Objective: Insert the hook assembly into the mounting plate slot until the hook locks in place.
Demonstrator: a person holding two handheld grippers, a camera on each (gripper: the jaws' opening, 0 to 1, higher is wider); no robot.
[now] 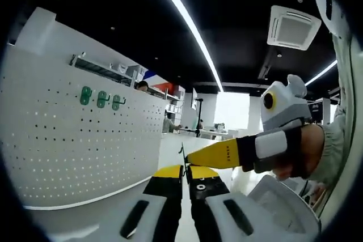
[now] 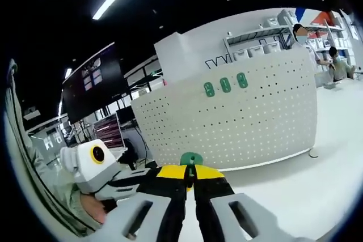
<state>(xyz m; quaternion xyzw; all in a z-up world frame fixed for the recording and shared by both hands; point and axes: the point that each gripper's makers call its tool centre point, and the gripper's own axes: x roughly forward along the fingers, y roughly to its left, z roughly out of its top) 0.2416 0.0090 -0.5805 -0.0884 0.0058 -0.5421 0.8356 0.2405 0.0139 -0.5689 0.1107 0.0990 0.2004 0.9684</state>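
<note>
A white perforated mounting plate [image 1: 68, 157] stands upright at the left, with three green hooks [image 1: 102, 99] set in a row near its top. In the right gripper view the same plate [image 2: 255, 123] lies ahead with its three hooks [image 2: 225, 85]. My right gripper [image 2: 190, 175] is shut on a small green hook assembly [image 2: 191, 159] that pokes up between the yellow tips, well short of the plate. My left gripper [image 1: 186, 174] has its jaws together and nothing shows between them. The right gripper [image 1: 190, 158] reaches in from the right, just above the left's tips.
A gloved hand [image 1: 300, 151] holds the right gripper. Shelves [image 2: 255, 49] and a person [image 1: 142, 85] are behind the plate. A dark screen [image 2: 93, 86] hangs at the left. A white surface [image 2: 317, 179] spreads in front of the plate.
</note>
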